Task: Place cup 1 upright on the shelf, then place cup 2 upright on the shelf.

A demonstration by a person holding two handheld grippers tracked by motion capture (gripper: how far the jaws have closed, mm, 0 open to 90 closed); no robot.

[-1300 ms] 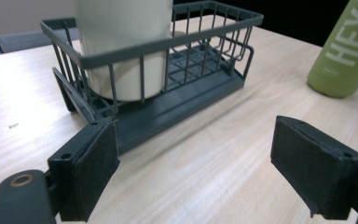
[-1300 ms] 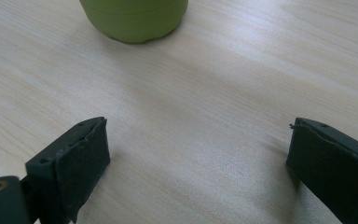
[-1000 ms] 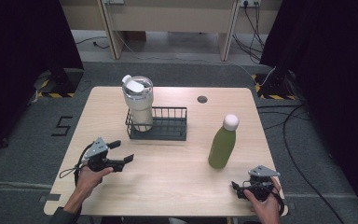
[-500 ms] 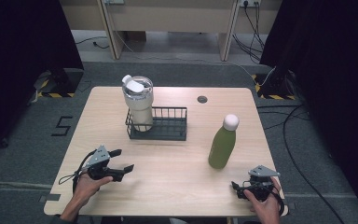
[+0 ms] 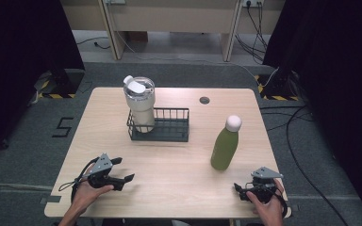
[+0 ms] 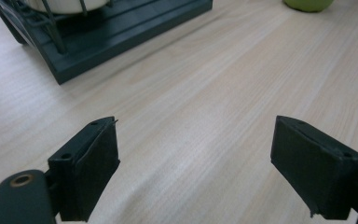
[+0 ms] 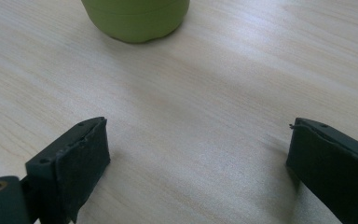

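Resting left gripper (image 5: pixel 124 170), jaws apart, bottle (image 7: pixel 135 18) base close

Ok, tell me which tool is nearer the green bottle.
Right. The right tool sits at the table's near edge just in front of the green bottle, slightly to its right, jaws open. The left tool is far off to the bottle's left, across bare table.

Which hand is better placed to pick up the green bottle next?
The right tool, probably. It sits open near the table's front right corner with the green bottle standing just ahead of it, bare wood between. The left tool, also open, is farther off, nearer the wire basket.
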